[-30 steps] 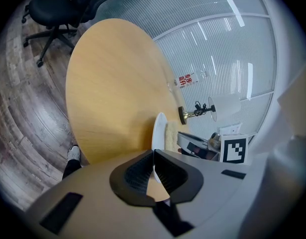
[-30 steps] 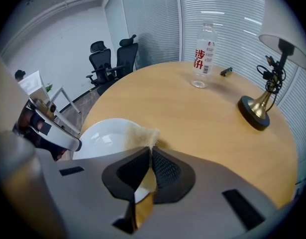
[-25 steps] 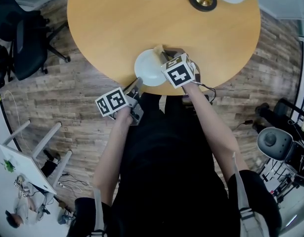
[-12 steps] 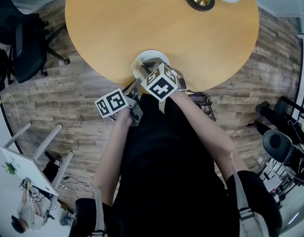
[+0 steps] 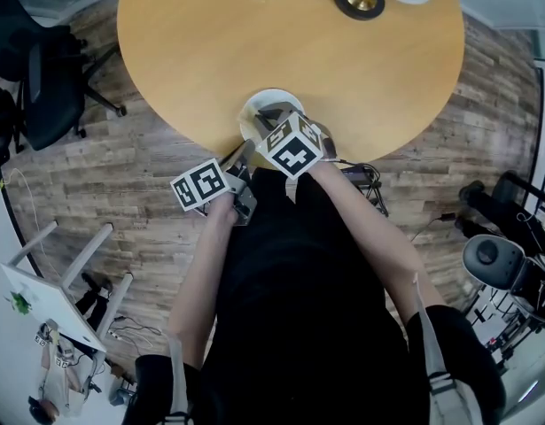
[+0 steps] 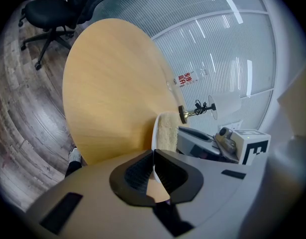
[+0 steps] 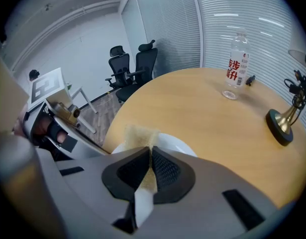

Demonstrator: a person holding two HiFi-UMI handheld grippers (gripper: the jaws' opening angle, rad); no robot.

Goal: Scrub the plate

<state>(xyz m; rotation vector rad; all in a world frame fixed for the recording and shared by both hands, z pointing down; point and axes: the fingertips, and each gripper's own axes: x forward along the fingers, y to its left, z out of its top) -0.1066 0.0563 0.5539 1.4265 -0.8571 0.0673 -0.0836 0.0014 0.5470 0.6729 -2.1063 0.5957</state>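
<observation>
- The plate (image 5: 270, 94) lies at the near edge of the round bench (image 5: 201, 51), partly hidden under the right gripper (image 7: 149, 158).
- The left gripper (image 6: 153, 158) is seen with its jaws drawn almost together on the thin white rim at the plate's near left side, so the plate is pinned in place.
- A yellowish sponge (image 7: 137, 133) is clamped between the narrow jaws of the right gripper, and its free end is laid on the white face of the plate.
- For a good scrub, the sponge is best pressed flat and swept in short, overlapping strokes over the whole face. The rim should be gripped firmly so that the plate is not pushed about or off the bench edge.
- Strokes are best stopped short of the left jaws, because the two grippers are crowded over the plate and could be knocked together.
- Whether any dirt is left on the plate cannot be told.
- A water bottle (image 7: 237, 54) and a brass-footed lamp (image 7: 281, 123) are set far across the bench, well apart from the plate and out of the way.
- Black office chairs (image 7: 135, 66) are placed on the wooden floor (image 5: 95, 166) beyond the bench.
- Nothing is seen between the sponge and the plate.
</observation>
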